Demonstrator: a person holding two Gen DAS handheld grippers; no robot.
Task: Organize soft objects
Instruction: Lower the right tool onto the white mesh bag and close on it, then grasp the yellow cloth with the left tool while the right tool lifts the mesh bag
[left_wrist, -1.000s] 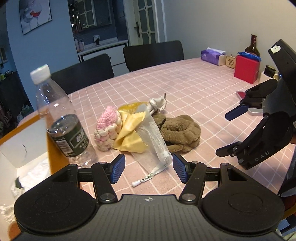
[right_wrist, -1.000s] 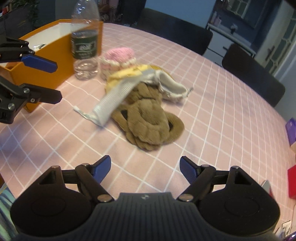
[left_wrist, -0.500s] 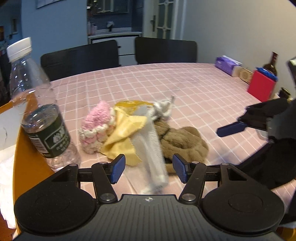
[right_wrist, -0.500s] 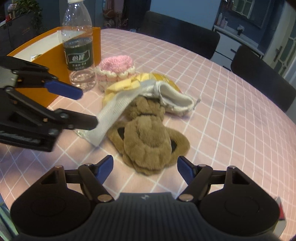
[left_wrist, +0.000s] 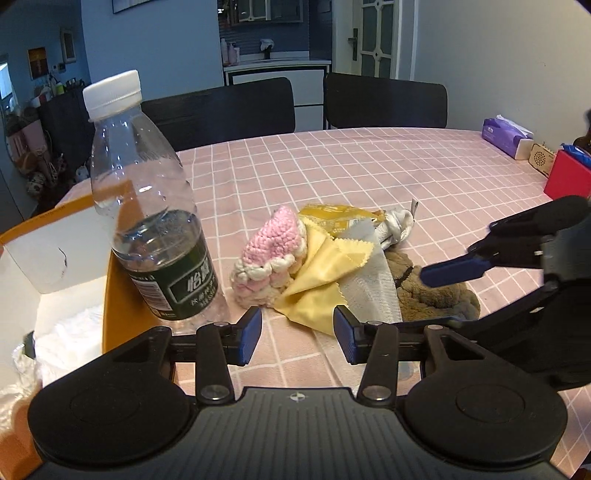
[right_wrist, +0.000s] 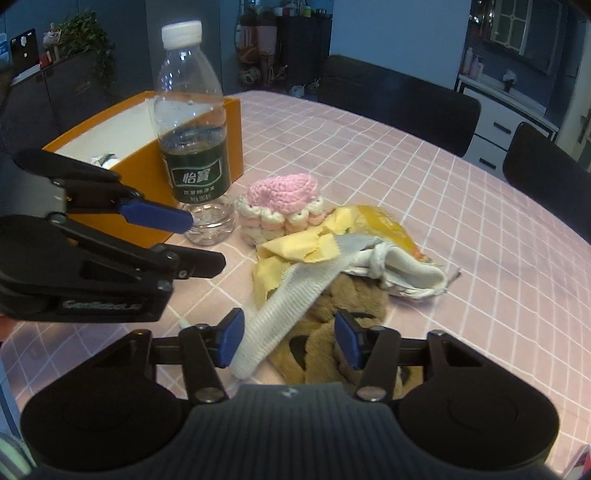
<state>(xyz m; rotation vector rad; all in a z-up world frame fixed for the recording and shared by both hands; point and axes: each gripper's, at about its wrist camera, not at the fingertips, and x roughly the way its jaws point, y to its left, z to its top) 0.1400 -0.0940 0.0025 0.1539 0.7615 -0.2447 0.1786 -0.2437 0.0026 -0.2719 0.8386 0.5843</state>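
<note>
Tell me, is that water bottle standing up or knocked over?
Standing up. The water bottle sits on its base on the table, white cap on top, right beside the orange box.

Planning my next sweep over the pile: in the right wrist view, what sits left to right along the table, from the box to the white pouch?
Orange box → water bottle → pink crochet cake → yellow cloth → white drawstring pouch.
</note>
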